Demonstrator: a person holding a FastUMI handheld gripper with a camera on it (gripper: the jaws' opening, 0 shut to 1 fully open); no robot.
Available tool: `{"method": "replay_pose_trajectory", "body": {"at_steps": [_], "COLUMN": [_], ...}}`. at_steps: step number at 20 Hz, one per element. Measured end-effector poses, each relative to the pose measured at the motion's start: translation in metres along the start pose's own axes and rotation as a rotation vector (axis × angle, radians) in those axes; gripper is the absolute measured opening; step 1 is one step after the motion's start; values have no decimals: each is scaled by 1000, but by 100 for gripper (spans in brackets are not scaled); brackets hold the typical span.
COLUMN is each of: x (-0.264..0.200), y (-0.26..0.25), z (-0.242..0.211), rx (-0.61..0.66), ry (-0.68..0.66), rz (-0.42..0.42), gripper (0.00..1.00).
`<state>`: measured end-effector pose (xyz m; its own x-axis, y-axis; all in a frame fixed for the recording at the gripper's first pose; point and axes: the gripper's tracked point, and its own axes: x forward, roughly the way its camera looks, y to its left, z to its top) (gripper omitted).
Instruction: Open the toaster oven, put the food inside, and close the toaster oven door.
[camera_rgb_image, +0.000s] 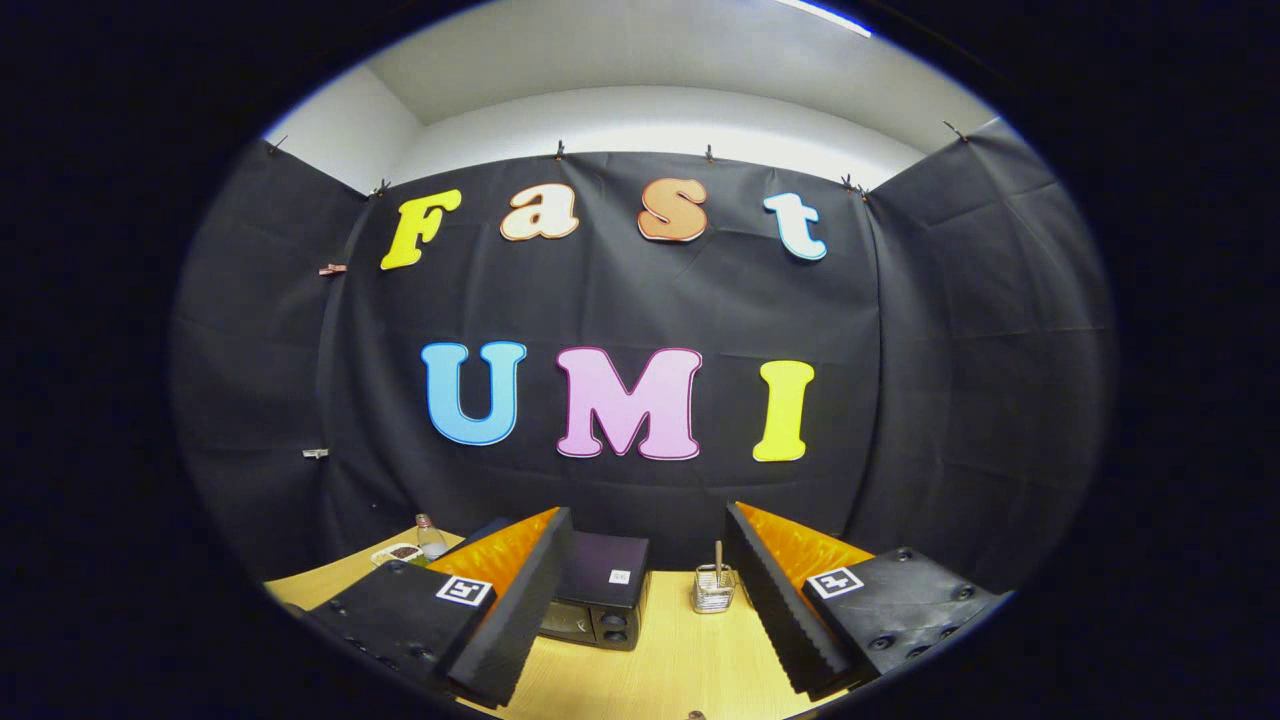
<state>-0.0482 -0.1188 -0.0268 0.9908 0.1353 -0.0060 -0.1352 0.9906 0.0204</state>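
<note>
Fingers (640, 600) spread wide, holding nothing, above the worktop (660, 660). Toaster oven (598, 600) ahead, door closed; wire basket (714, 588) beside it holding a stick.

Bright overhead light, sharp focus, heavy fisheye bending at edges, soft shadows

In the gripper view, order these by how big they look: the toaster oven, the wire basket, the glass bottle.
1. toaster oven, largest.
2. wire basket.
3. glass bottle, smallest, though it stands farther off, so its true size is unsure.
The gripper jaws stand open, holding nothing.
</note>
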Motion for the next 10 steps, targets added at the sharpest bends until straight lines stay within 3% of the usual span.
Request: {"method": "replay_pose_trajectory", "body": {"at_steps": [6,10], "x": [4,7], "y": [-7,-14], "z": [-5,-11], "rx": [48,11], "ry": [8,14], "rz": [-6,-16], "gripper": [98,98]}}
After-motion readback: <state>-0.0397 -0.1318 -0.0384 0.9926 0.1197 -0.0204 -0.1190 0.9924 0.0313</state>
